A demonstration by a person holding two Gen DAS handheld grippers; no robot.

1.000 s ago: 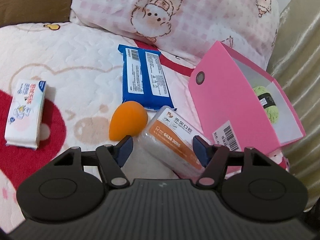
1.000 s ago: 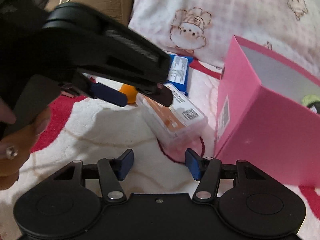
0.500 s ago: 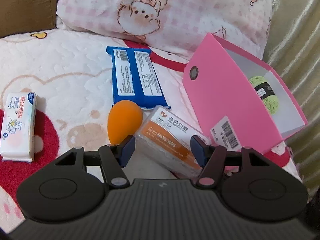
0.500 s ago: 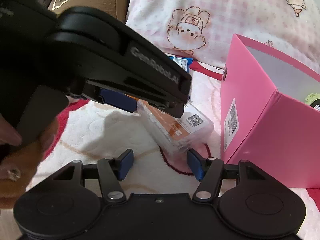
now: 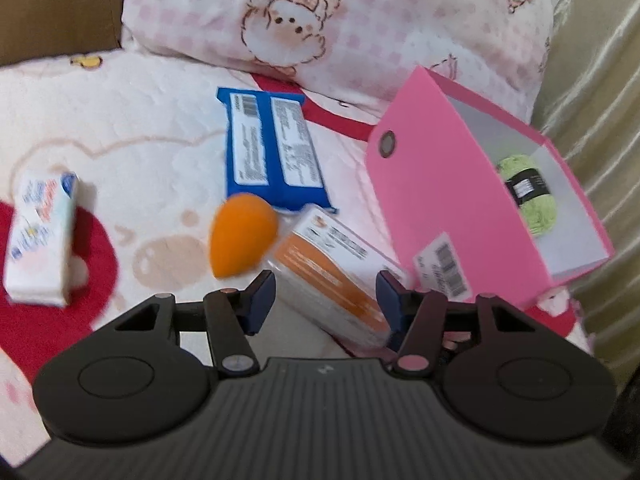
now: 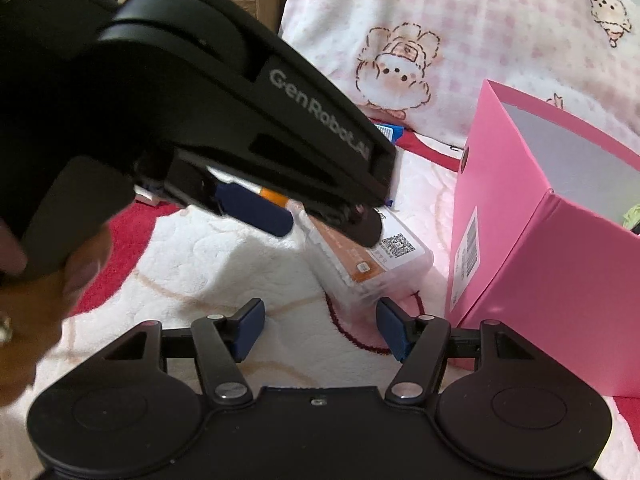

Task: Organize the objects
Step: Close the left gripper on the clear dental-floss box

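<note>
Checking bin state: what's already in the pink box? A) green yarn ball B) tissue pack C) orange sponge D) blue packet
A: the green yarn ball lies inside the pink box; the other three are on the blanket outside it.

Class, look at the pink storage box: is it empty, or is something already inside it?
Not empty. The pink storage box is open-topped and a green yarn ball with a black label band lies inside against its white interior.

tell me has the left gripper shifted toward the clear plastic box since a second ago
Yes. In the right wrist view the left gripper now reaches further right toward the pink box, over the clear plastic box, its jaws closing around it.
</note>
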